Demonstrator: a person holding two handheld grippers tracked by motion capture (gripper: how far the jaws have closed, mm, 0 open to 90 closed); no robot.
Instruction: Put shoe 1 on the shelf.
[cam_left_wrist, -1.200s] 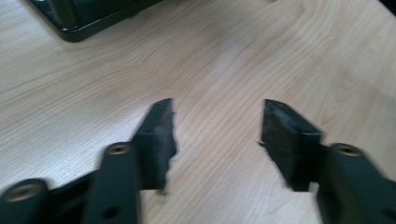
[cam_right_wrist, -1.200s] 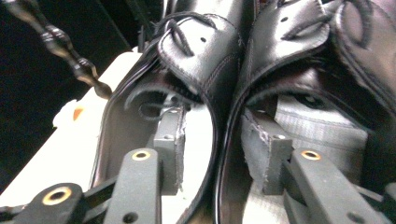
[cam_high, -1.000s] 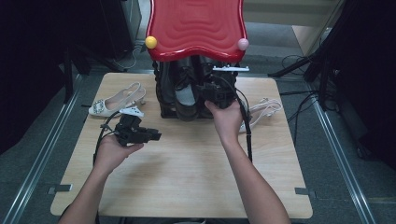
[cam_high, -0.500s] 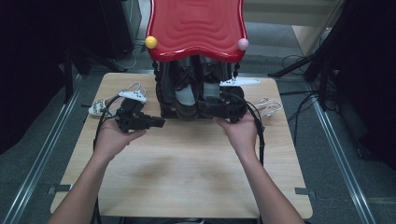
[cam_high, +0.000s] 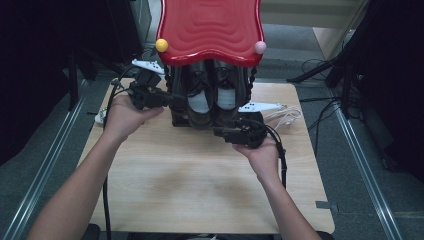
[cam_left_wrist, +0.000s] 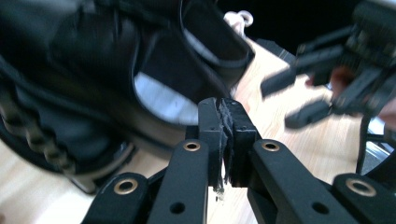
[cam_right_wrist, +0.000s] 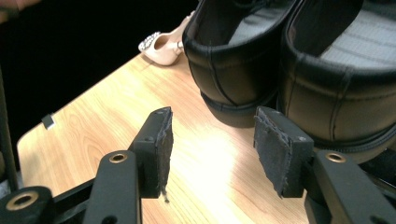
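Two black shoes (cam_high: 200, 102) stand side by side on the wooden table (cam_high: 200, 180), under a red wavy tray (cam_high: 210, 27). My left gripper (cam_high: 172, 100) is at their left side, pointing right. In the left gripper view its pads (cam_left_wrist: 225, 105) are pressed together with nothing between them, close to a black shoe (cam_left_wrist: 93, 70). My right gripper (cam_high: 222, 132) lies low in front of the shoes, pointing left. Its jaws have just been opening and stand open (cam_right_wrist: 212, 116) around bare table, with the shoe heels (cam_right_wrist: 233, 70) just beyond. It also appears open across the left gripper view (cam_left_wrist: 289, 100).
A yellow ball (cam_high: 161, 45) and a pink ball (cam_high: 260, 47) sit on the tray's front corners. Pale sandals lie behind the shoes at the left (cam_high: 147, 65) and right (cam_high: 260, 106). A pale jewelled shoe (cam_right_wrist: 161, 44) rests near the table's far edge.
My left hand has risen and moved toward the shoes' left side, its jaws closing. My right hand has drawn back from the shoes toward the table front, its jaws widening.
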